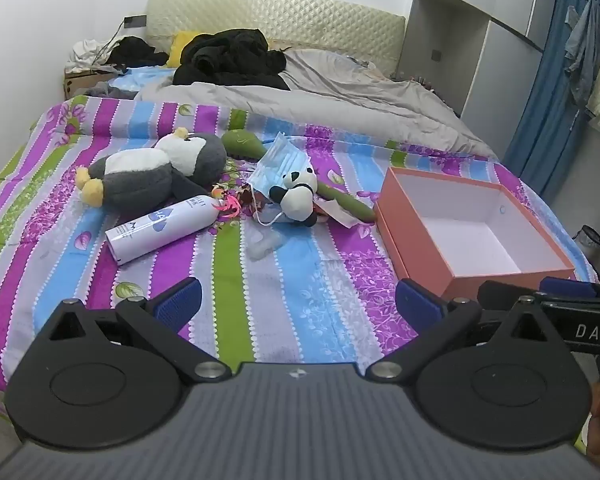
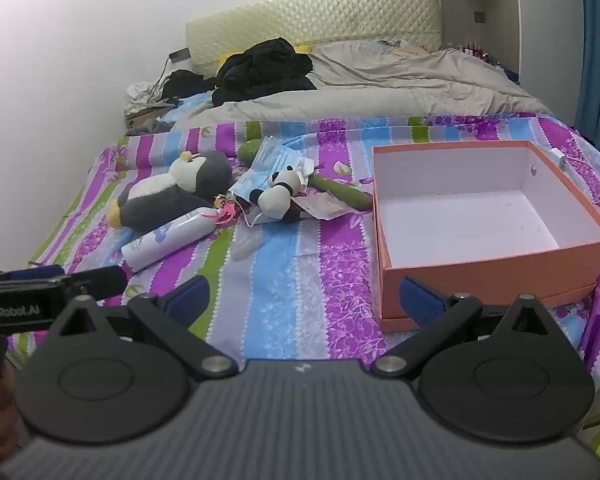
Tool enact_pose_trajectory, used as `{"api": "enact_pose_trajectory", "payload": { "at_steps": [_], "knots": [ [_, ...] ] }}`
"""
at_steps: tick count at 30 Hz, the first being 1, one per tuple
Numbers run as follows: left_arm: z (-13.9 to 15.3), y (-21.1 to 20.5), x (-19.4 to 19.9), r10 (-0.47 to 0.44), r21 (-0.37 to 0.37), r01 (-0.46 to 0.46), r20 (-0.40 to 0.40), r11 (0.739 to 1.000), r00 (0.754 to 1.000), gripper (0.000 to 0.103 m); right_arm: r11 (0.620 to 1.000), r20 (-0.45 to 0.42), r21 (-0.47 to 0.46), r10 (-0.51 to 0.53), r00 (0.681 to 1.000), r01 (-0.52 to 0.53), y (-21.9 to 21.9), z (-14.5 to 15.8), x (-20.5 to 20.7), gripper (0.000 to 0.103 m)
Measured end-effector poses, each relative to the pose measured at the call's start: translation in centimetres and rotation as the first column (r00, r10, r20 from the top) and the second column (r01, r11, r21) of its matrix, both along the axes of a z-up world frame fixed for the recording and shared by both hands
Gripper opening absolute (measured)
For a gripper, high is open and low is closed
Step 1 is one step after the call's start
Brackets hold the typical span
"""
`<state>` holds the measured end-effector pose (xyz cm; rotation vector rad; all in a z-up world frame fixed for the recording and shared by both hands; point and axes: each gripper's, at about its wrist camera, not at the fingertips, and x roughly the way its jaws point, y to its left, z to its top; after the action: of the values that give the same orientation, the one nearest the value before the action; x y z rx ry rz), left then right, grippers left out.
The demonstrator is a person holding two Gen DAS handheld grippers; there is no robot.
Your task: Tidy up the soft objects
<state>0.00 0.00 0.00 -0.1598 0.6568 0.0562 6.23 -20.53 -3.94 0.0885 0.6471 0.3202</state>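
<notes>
Striped floral bedsheet (image 1: 292, 288), grey duvet (image 1: 340, 96), quilted headboard (image 1: 276, 16), white wall (image 1: 40, 20)

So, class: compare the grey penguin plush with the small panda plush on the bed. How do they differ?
The penguin plush is clearly bigger than the panda plush. The penguin is grey and white with yellow feet; the panda is white with black patches. The penguin lies uncovered, while a blue face mask lies against the panda. Both are soft toys lying on the striped sheet, outside the orange box.

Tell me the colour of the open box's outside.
Salmon orange, white inside; the box shows best in the right wrist view.
</notes>
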Motion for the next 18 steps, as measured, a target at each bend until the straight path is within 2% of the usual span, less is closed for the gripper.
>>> {"api": "enact_pose_trajectory", "payload": {
  "at_steps": [18],
  "knots": [
    [-0.18, 0.37, 0.15, 0.003, -0.002, -0.003, 0.000, 1.000, 1.000, 0.103, 1.000, -0.006, -0.002, -0.006, 1.000, 0.006, 0.20, -0.21, -0.07, 0.103]
  ]
}}
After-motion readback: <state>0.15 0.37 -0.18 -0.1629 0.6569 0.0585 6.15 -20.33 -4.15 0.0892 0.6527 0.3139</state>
